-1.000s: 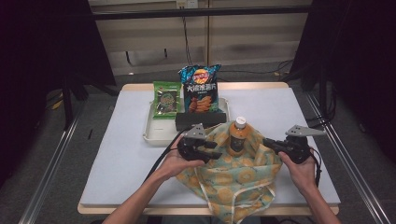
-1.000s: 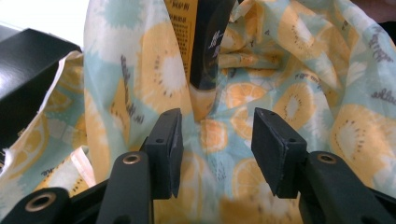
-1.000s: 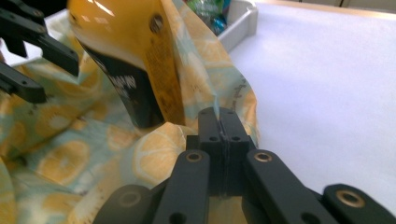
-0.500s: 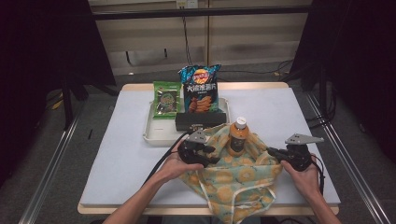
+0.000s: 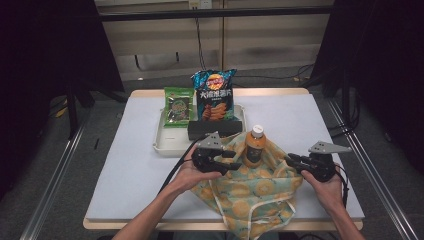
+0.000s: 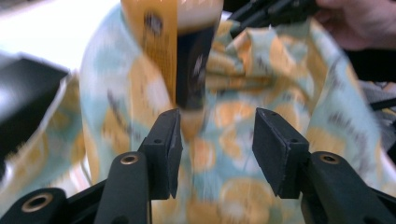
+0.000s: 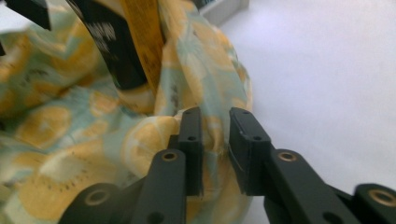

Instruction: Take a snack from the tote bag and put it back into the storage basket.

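Your right gripper (image 7: 215,149) pinches a fold of the patterned cloth bag (image 5: 250,192). Your left gripper (image 6: 215,149) hovers, jaws spread, over the cloth. Beyond, the orange bottle (image 5: 254,146) stands upright in the bag.

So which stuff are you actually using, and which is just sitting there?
In use:
patterned cloth bag
orange drink bottle
left tongs
right tongs

Just lying about:
white tray
blue crisp packet
green snack packet
black box
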